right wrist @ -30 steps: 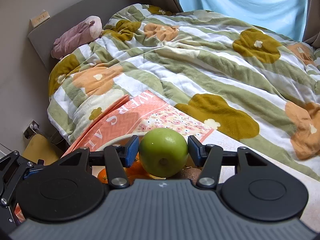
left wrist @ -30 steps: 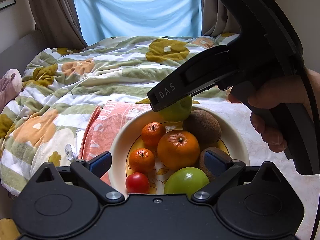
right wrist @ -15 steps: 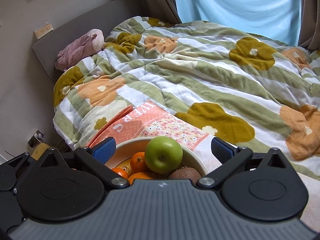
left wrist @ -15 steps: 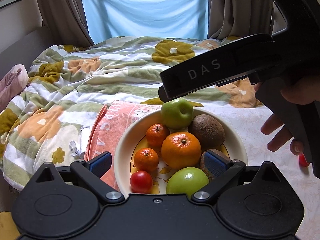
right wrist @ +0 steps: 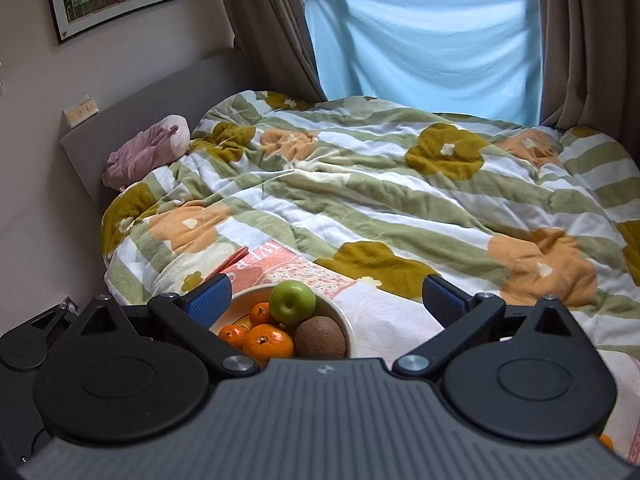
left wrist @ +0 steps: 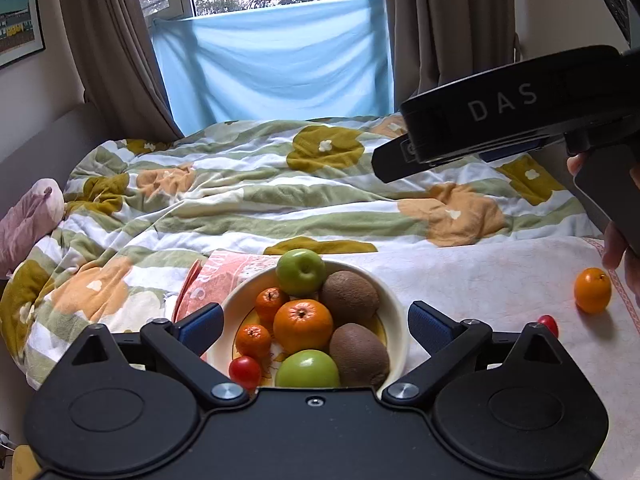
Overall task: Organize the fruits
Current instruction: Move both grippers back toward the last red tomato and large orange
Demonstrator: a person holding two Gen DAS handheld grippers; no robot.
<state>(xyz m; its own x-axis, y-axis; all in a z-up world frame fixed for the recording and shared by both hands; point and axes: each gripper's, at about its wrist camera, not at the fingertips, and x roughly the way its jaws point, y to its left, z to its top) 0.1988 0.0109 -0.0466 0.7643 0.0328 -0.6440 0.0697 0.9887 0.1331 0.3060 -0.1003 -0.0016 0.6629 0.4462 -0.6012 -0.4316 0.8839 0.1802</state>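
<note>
Fruit fills the cream bowl (left wrist: 394,304) on the bed's white cloth (left wrist: 480,276): you have two glossy green apples, one at the far rim (left wrist: 301,272) and one at the near rim (left wrist: 307,369), two fuzzy brown kiwis (left wrist: 349,297), one large orange (left wrist: 303,325), two small tangerines (left wrist: 253,341) and one cherry tomato (left wrist: 245,372). Outside it lie one orange (left wrist: 592,290) and one tomato (left wrist: 548,323). Your right gripper (right wrist: 324,300) has its fingers spread wide and empty above the bowl; your left gripper (left wrist: 314,324) is likewise spread, gripping nothing.
</note>
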